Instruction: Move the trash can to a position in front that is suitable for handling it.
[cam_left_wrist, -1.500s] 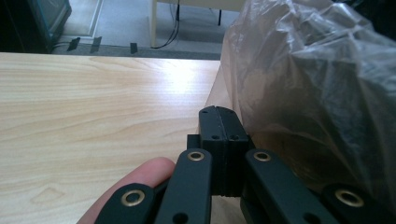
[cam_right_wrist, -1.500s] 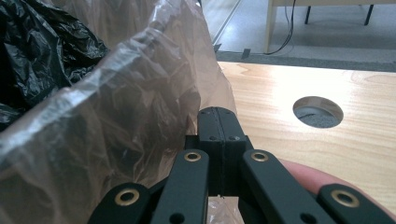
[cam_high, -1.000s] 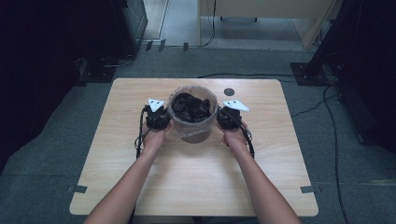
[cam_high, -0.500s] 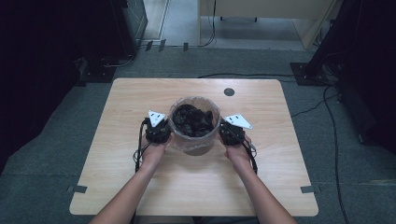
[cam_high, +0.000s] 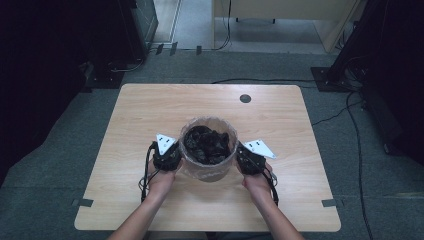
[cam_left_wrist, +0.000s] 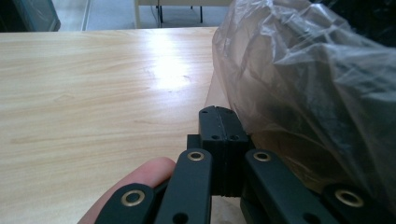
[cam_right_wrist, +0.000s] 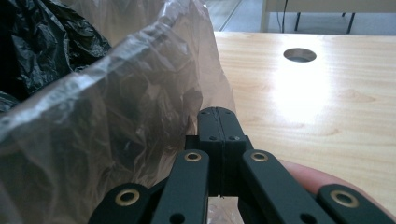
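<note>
Sitting near the middle of the table (cam_high: 150, 115), slightly toward the six o'clock edge: a round bin (cam_high: 207, 170) lined with a clear plastic bag (cam_left_wrist: 303, 79), crumpled black plastic (cam_high: 206, 145) heaped inside. Flanking it closely, the left hand-held gripper (cam_high: 167, 156) at nine o'clock of the bin and the right hand-held gripper (cam_high: 248, 160) at three o'clock.

Showing jaws pressed together in both gripper views, tip against tip, nothing visibly pinched between them. Left hand-held gripper (cam_left_wrist: 219, 116) lying just beside the bag's wrinkled skirt; right hand-held gripper (cam_right_wrist: 219, 119) likewise just beside the film on its side. Whether either is actually touching the film: cannot tell.

Judging the handling: probably light, the load being loose crumpled film rather than anything dense. Liner looking thin, soft and slippery, likely stretching or tearing under a hard tug, and sliding off the rim if pulled from one side alone. Bin wall beneath appearing stiff, though mostly hidden by the film. Best hold, by this reading: opposite points on the folded-over edge of the liner at the rim, nine and three o'clock, gathering several layers into each pinch, then drawing up evenly. Pinching a single layer low on the skirt risking a rip.

Showing no brand, label or readable writing anywhere on bag, bin or table. Round cable hole (cam_high: 245, 98) lying at one o'clock of the bin, well apart.
</note>
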